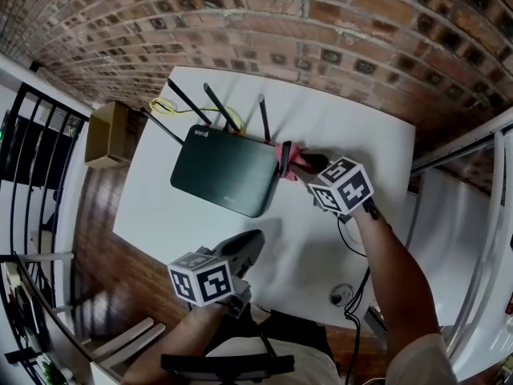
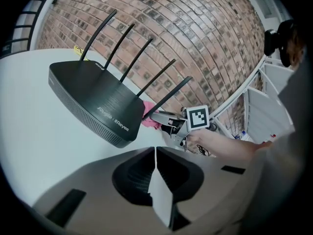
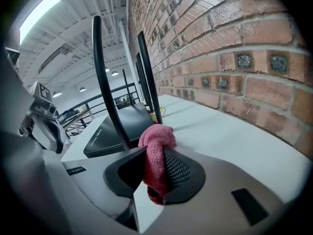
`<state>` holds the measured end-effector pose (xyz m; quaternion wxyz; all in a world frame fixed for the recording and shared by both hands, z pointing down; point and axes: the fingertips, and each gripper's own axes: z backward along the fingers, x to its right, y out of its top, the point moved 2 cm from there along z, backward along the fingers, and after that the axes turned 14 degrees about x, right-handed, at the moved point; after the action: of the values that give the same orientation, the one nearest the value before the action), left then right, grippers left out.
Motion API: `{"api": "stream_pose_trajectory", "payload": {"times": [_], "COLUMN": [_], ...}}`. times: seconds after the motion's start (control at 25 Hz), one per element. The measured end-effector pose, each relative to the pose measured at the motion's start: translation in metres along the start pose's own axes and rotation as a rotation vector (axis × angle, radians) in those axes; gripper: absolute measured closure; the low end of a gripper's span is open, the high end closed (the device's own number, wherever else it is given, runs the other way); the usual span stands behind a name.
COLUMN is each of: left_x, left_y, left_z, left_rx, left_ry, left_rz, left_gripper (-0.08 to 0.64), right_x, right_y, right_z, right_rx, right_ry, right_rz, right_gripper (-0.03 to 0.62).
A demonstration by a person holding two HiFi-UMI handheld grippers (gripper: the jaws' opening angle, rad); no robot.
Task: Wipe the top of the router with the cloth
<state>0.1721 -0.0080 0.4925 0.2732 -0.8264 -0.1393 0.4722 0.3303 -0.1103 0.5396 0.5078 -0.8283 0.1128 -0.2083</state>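
Observation:
A dark green router [image 1: 224,169] with several black antennas lies on the white table [image 1: 353,135]. In the left gripper view the router [image 2: 93,99] sits ahead to the left. My right gripper [image 1: 290,160] is shut on a pink cloth [image 3: 155,153], just off the router's right edge beside an antenna [image 3: 103,77]; the cloth [image 1: 286,154] shows pink there in the head view too. My left gripper [image 1: 255,237] hovers near the table's front edge, jaws pressed together with nothing between them [image 2: 155,150].
A brick wall [image 1: 321,30] runs behind the table. A yellow cable [image 1: 164,107] lies at the router's back left. A cardboard box [image 1: 108,135] stands left of the table. A black cable [image 1: 349,239] and a small round object [image 1: 341,295] lie at the front right.

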Motion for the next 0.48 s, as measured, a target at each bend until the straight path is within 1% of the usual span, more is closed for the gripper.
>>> {"api": "stream_pose_trajectory", "payload": {"times": [0.32,0.48], "left_x": [0.000,0.001], "left_y": [0.000,0.001], "left_z": [0.011,0.017], "left_rx": [0.005,0.013], "left_ry": [-0.007,-0.009], "left_rz": [-0.003,-0.002], "left_gripper": [0.543,0.543], "right_x": [-0.024,-0.033], "right_y": [-0.009,-0.010], "right_z": [0.014,0.017], "right_rx": [0.006,0.018], "right_ry": [-0.016,-0.040], "right_rz": [-0.002,-0.004], "right_gripper": [0.499,0.499]}}
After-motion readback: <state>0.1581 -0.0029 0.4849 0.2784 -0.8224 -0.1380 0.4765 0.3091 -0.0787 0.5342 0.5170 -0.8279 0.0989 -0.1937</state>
